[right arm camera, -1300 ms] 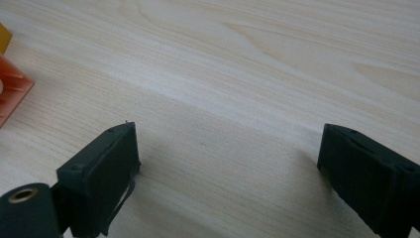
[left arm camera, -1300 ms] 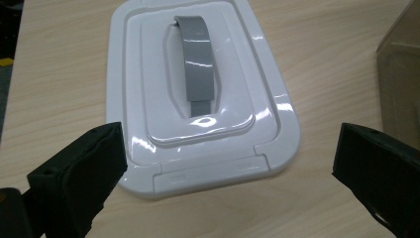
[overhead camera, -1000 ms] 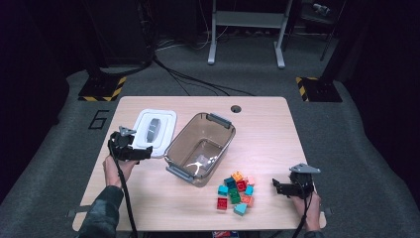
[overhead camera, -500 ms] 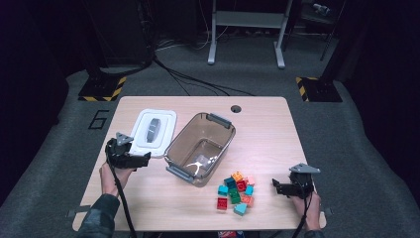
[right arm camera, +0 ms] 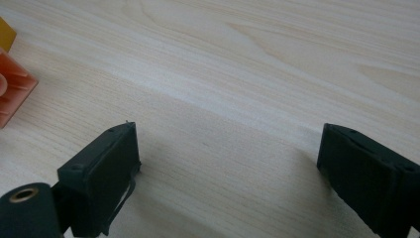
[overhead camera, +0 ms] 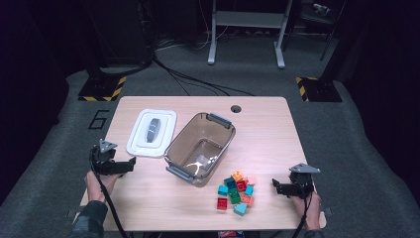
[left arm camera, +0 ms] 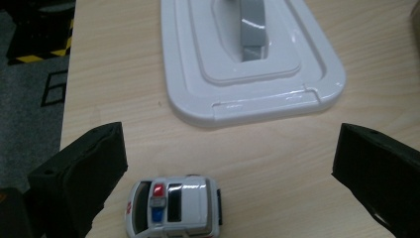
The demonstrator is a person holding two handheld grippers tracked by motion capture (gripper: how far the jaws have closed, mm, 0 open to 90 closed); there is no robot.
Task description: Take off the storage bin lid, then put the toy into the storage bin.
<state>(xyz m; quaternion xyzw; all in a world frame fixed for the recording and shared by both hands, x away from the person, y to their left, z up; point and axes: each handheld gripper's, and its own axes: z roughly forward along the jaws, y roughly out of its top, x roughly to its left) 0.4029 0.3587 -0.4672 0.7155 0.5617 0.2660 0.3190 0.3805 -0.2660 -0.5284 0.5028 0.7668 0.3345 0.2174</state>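
Looking along our left gripper (left arm camera: 230, 173), we see its jaws spread wide and empty, with a small white police toy car (left arm camera: 174, 207) on the table (left arm camera: 124, 74) between them, close by the left jaw. Its long axis runs across that view, though we cannot tell which end is the front. Beyond it lies the white lid (left arm camera: 252, 64), apart from the car, with bare wood between. Our right gripper (right arm camera: 228, 163) is likewise released over open table near the coloured blocks (overhead camera: 236, 192).
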